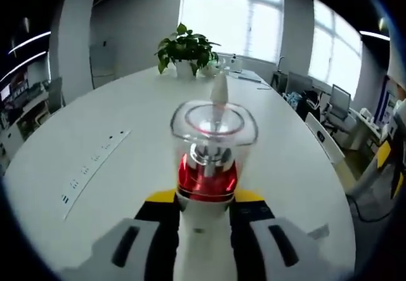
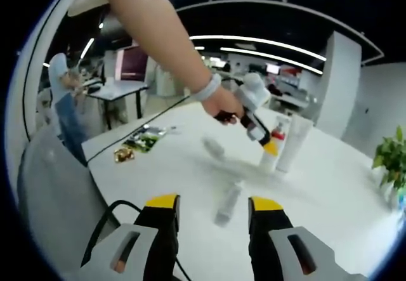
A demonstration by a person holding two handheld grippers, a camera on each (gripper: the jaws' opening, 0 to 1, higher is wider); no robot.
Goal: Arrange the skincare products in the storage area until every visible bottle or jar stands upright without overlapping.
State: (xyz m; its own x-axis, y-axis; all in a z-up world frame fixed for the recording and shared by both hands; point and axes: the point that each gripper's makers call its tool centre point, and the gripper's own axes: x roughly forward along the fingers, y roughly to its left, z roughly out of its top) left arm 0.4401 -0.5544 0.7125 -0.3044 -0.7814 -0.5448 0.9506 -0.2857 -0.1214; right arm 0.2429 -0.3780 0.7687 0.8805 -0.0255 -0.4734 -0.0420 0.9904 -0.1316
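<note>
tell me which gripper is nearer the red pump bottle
Left. The left gripper is clamped on the red pump bottle; the right gripper hangs open, well back from it.

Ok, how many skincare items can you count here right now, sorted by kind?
Pump bottle with clear cap and red collar, held in the left gripper: 1
White tube, standing: 1
Blurred bottles lying on the table: 2, one nearer, one farther
Total: 4
</note>
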